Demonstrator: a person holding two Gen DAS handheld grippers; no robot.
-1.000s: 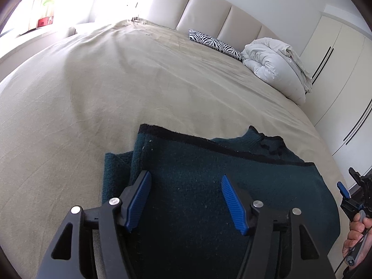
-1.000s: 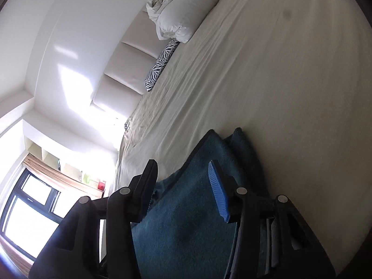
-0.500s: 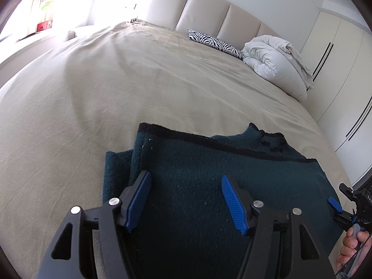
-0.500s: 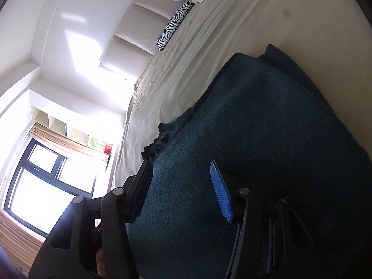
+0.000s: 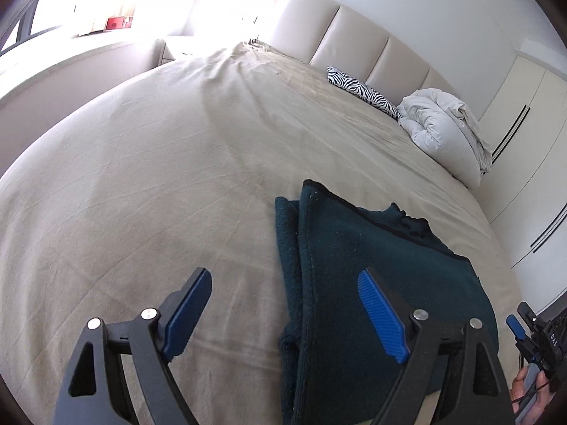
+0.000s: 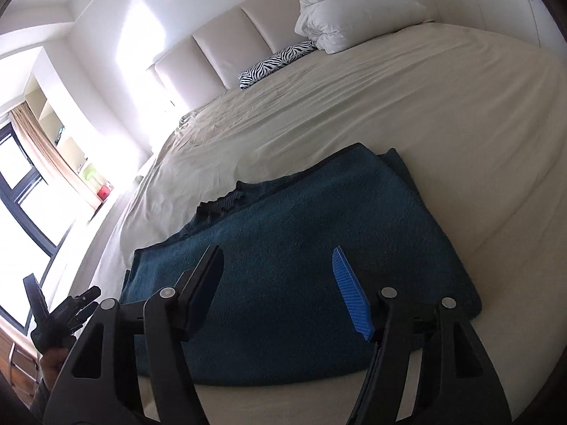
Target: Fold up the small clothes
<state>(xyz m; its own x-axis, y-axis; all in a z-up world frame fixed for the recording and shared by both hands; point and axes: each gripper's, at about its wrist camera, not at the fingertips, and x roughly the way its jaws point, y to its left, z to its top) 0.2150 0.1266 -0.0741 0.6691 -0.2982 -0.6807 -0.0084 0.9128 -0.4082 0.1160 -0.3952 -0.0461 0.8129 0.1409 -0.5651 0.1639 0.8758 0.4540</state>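
Legible marking: one. In the left wrist view, at four o'clock near the frame edge, the black body of the right gripper (image 5: 542,336) bears white letters reading "DAS", possibly a partial word. A faint mark on the left gripper (image 6: 53,322), right wrist view, is unreadable.
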